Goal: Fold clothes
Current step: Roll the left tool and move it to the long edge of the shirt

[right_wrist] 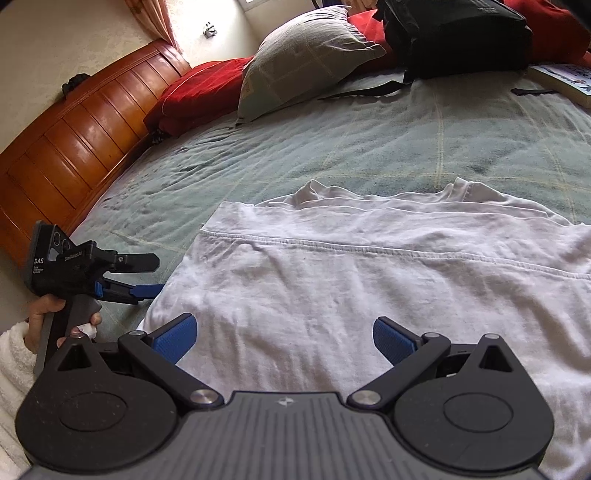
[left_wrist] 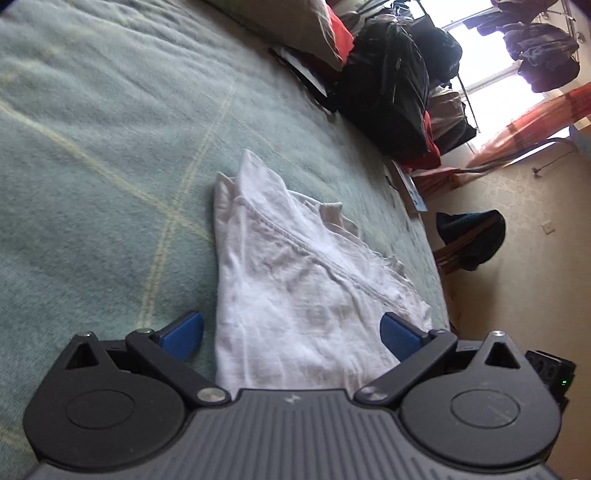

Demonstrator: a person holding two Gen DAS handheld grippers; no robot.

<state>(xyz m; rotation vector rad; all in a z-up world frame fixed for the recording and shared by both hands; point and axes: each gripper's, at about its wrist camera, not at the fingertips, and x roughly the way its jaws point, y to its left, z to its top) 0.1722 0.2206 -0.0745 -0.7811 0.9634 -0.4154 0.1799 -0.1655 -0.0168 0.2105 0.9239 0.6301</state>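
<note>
A white T-shirt (left_wrist: pixel 295 291) lies partly folded on the green blanket (left_wrist: pixel 110 147), its stitched hem running across the top layer. It also shows in the right wrist view (right_wrist: pixel 369 280). My left gripper (left_wrist: pixel 291 336) is open, its blue pads on either side of the shirt's near end, low over it. In the right wrist view the left gripper (right_wrist: pixel 147 277) sits at the shirt's left edge, held by a hand. My right gripper (right_wrist: pixel 284 338) is open and empty, just above the shirt's near part.
A grey pillow (right_wrist: pixel 303 55) and red pillows (right_wrist: pixel 199 88) lie by the wooden headboard (right_wrist: pixel 74 140). A black backpack (right_wrist: pixel 454 33) and a book (right_wrist: pixel 565 81) sit at the far side of the bed. The bed's edge and floor (left_wrist: pixel 517 229) are to the right.
</note>
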